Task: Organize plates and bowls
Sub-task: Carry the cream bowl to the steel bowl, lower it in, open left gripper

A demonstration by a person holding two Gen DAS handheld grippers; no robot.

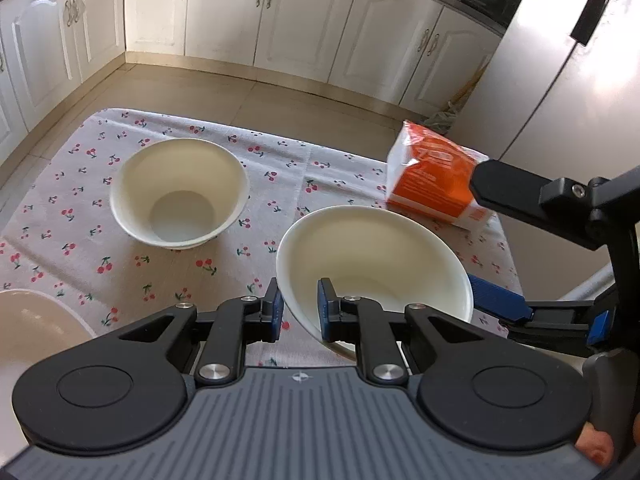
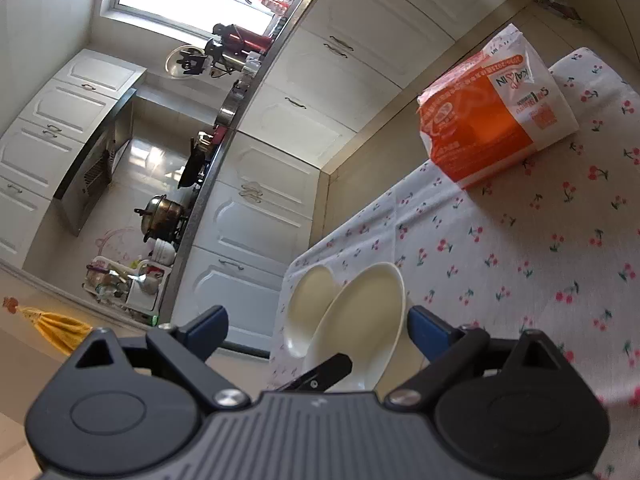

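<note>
My left gripper (image 1: 300, 310) is shut on the near rim of a white bowl (image 1: 376, 256) and holds it tilted just above the cherry-print tablecloth (image 1: 72, 208). A second white bowl (image 1: 180, 196) stands upright on the cloth to the left and further back. A third pale dish (image 1: 36, 320) shows at the left edge. My right gripper (image 1: 486, 240) is open at the held bowl's right side, one finger above its rim and one below. In the right wrist view the right gripper (image 2: 316, 326) is open around the held bowl (image 2: 360, 320), with the second bowl (image 2: 310, 292) behind it.
An orange and white tissue pack (image 1: 436, 178) lies on the cloth at the back right, also seen in the right wrist view (image 2: 496, 120). White kitchen cabinets (image 1: 224, 8) line the far wall. A fridge (image 1: 568, 80) stands at the right.
</note>
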